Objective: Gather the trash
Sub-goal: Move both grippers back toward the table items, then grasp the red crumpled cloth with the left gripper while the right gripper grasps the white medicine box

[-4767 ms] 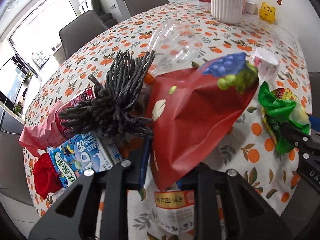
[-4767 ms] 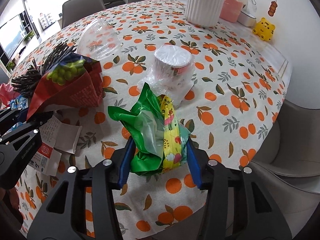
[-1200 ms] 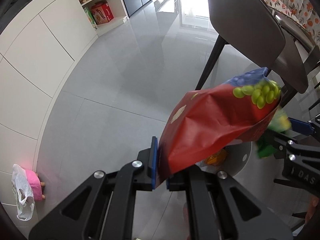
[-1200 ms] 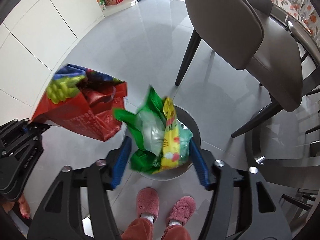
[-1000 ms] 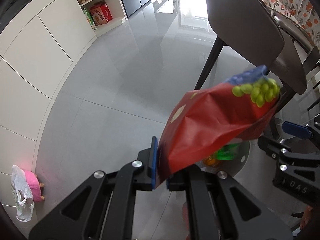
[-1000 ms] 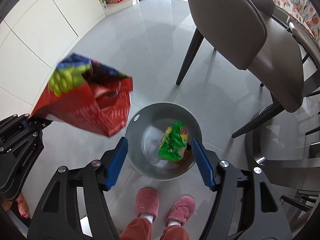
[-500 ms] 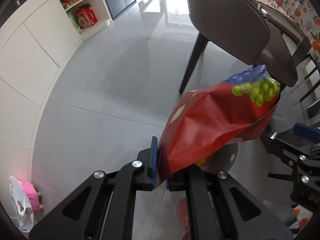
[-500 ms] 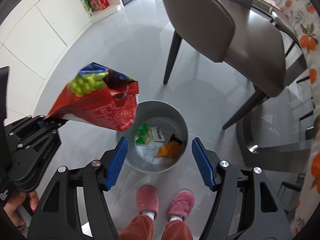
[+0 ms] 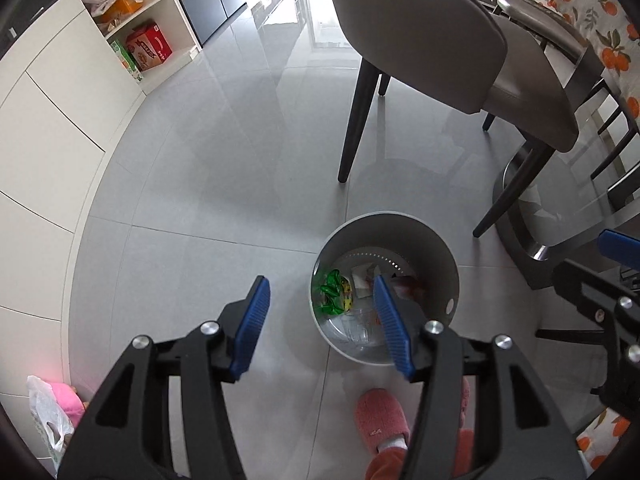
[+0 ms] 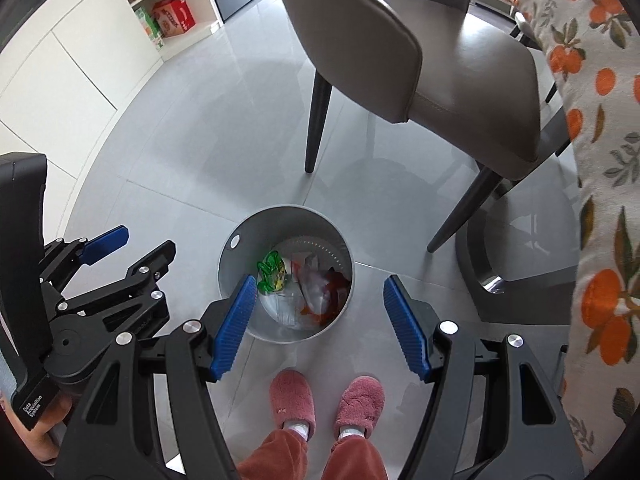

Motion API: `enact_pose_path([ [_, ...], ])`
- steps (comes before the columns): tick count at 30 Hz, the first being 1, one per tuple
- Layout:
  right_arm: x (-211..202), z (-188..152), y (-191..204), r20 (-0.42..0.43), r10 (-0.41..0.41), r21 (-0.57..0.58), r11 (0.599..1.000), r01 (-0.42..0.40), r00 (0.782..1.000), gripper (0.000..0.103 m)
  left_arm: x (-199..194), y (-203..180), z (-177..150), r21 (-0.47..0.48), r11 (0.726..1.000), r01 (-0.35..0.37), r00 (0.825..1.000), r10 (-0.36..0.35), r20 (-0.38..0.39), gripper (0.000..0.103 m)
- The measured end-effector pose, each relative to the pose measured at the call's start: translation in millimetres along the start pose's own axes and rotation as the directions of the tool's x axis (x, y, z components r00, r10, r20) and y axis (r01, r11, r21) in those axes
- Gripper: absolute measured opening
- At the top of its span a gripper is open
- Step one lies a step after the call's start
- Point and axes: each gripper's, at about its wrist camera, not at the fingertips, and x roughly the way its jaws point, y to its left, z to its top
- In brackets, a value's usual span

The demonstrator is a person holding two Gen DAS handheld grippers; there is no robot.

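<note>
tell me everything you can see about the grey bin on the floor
The grey bin is round, open-topped and upright on the pale tiled floor, in front of a pair of pink slippers. A small hole pierces its wall near the rim. Inside lie a green wrapper, clear plastic and red packaging.

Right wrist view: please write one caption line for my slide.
Open right claw above a grey bin holding a green wrapper and red bag, pink slippers below.

The left gripper point(image 9: 320, 320) is opening, empty; the right gripper point(image 10: 320, 320) stands wide, empty.
</note>
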Motion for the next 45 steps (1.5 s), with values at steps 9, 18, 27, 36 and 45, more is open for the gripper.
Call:
enact_pose_path([
  [9,-69,16,9,0.057,0.001,-0.013,1.000,0.000,0.998,0.064,-63,14,18,-0.023,0.999,-0.024,1.000,0.025,0.010,0.055],
  [18,-224,36,-5,0.190,0.024,-0.031,0.999,-0.018,0.982,0.064,-198,13,54,0.010,0.999,-0.048,0.996,0.047,0.073,0.055],
  [27,-364,18,-88,0.279,-0.099,0.140,0.988,0.061,0.955,0.064,-317,-58,94,0.178,0.984,0.018,0.978,-0.055,0.200,0.067],
  [36,-448,-33,-231,0.312,-0.303,0.357,0.916,0.184,0.900,0.064,-389,-201,126,0.308,0.950,0.051,0.938,-0.151,0.310,0.068],
  [45,-491,-70,-384,0.326,-0.389,0.425,0.874,0.234,0.861,0.064,-409,-333,140,0.294,0.953,0.068,0.927,-0.170,0.335,0.068],
])
